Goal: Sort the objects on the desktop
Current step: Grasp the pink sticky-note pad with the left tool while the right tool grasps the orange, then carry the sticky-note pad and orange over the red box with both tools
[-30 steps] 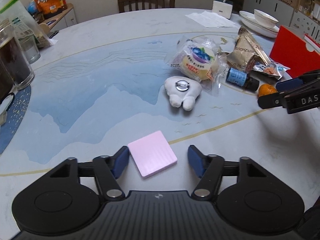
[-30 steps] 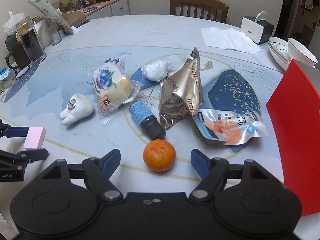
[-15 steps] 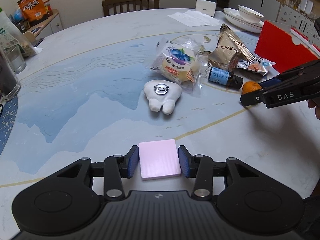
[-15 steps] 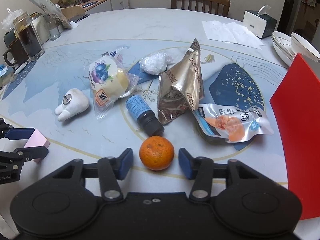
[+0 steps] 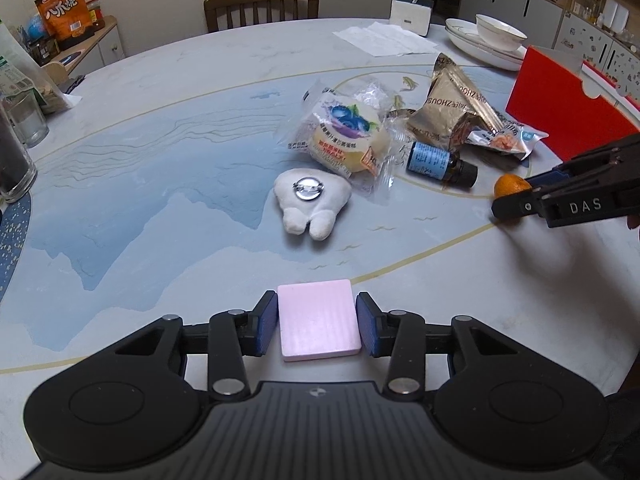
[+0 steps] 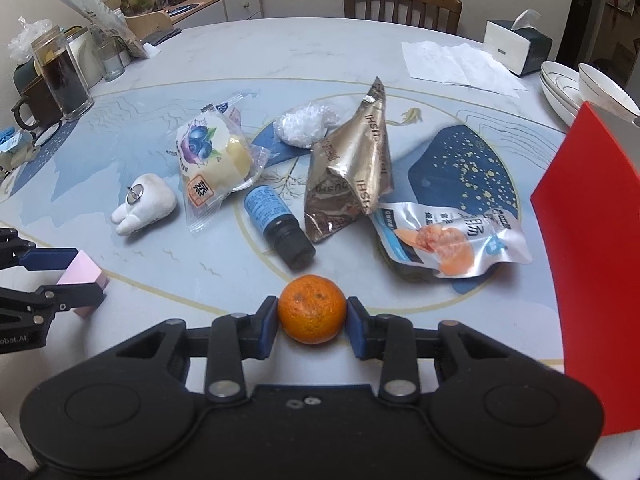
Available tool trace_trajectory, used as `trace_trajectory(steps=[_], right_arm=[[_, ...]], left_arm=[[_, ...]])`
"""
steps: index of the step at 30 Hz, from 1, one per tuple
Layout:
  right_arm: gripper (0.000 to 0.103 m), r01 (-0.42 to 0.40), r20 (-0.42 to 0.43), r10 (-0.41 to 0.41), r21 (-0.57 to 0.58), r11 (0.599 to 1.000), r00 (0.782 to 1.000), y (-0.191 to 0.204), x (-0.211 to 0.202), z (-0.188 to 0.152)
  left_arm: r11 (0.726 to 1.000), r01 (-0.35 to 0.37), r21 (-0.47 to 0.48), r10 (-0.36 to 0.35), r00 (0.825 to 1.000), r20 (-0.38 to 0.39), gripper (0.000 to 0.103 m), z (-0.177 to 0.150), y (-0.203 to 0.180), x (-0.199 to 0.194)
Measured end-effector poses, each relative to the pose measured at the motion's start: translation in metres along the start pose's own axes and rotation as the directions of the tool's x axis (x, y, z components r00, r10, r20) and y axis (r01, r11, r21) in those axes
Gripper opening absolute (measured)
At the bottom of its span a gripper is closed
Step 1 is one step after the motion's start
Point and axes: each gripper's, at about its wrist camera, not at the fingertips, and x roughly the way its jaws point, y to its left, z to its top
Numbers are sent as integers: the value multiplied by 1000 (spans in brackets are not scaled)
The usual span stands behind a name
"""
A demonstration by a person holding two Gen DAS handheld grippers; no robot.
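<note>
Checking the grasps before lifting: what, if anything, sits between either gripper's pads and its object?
Nothing visible. The left gripper pads flank the pink square block; the right gripper is closing on the small orange mandarin.

Table (image 5: 168, 184): pale marble-grey with blue mountain print, thin gold ring lines, navy gold-speckled patch. Eraser block (image 5: 318, 326): pastel pink. Mandarin (image 6: 312, 308): orange. Gripper pads (image 6: 269, 320): blue on black bodies. Plush tooth (image 5: 312, 200): white, silver pin. Dropper bottle (image 6: 276, 222): dark, blue label. Snack bag (image 6: 352, 168): gold foil. Folder (image 6: 588, 264): red.
</note>
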Motion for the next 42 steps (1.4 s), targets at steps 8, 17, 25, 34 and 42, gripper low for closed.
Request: trace_trajectory(steps=[8, 17, 25, 34, 42], right_arm=[[35, -18, 20, 18, 2, 1000, 1000, -8, -17, -4], [35, -44, 59, 44, 0, 999, 997, -23, -48, -4], [35, -54, 102, 53, 6, 999, 993, -45, -76, -5], [35, -30, 166, 25, 26, 999, 986, -83, -110, -6], [35, -4, 214, -8, 55, 998, 977, -127, -133, -10]], left_arm=[[1000, 9, 1, -9, 1000, 22, 41, 11, -16, -7], [999, 37, 22, -38, 998, 50, 41, 28, -46, -14], [997, 55, 49, -59, 995, 84, 41, 51, -78, -21], [994, 73, 79, -82, 989, 126, 41, 81, -117, -26], [986, 93, 140, -115, 982, 152, 41, 104, -165, -23]])
